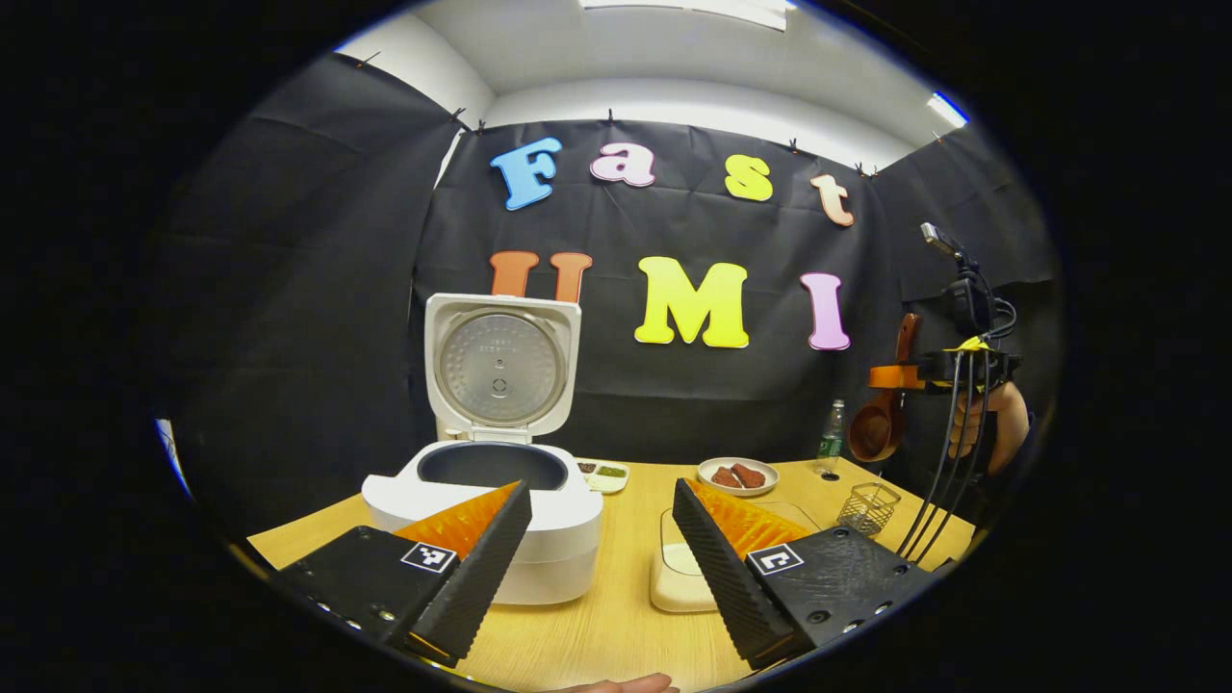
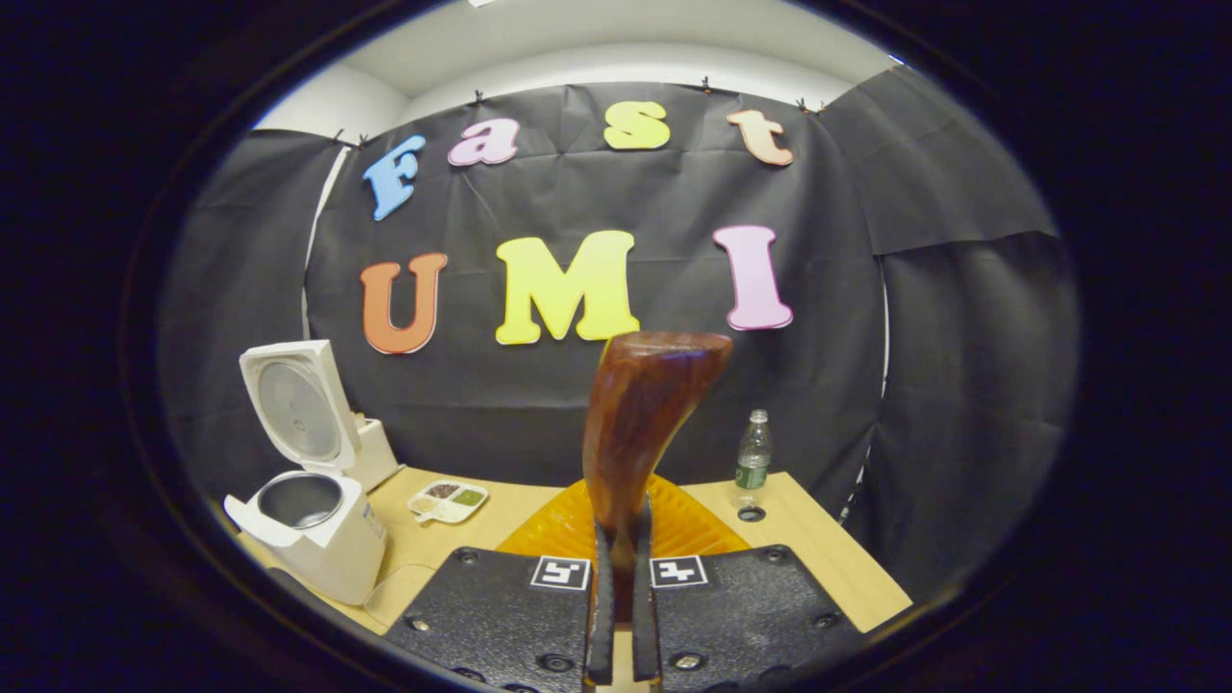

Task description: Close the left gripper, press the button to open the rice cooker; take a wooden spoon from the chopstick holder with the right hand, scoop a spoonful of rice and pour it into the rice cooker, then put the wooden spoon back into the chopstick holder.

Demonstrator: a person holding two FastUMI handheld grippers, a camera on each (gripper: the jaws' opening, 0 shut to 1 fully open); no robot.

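Right tool (image 2: 621, 616): fingers clenched on one wooden spoon (image 2: 640, 423), handle pinched between them, spoon rising upright ahead of the tool. Seen from the left gripper view, this tool (image 1: 890, 377) is held high over the worktop's (image 1: 616, 616) far right corner, spoon bowl hanging below it, one hand (image 1: 987, 419) behind. Under it, one wire chopstick holder (image 1: 868, 507); beside that, one bottle (image 1: 832, 438).

Left tool (image 1: 602, 549): released, fingers wide apart, grasping nothing. One rice cooker (image 1: 496, 520) just ahead of its left finger, lid up. One pale container (image 1: 679, 577) by its right finger. Beyond: one divided tray (image 1: 604, 474), one plate (image 1: 737, 475)
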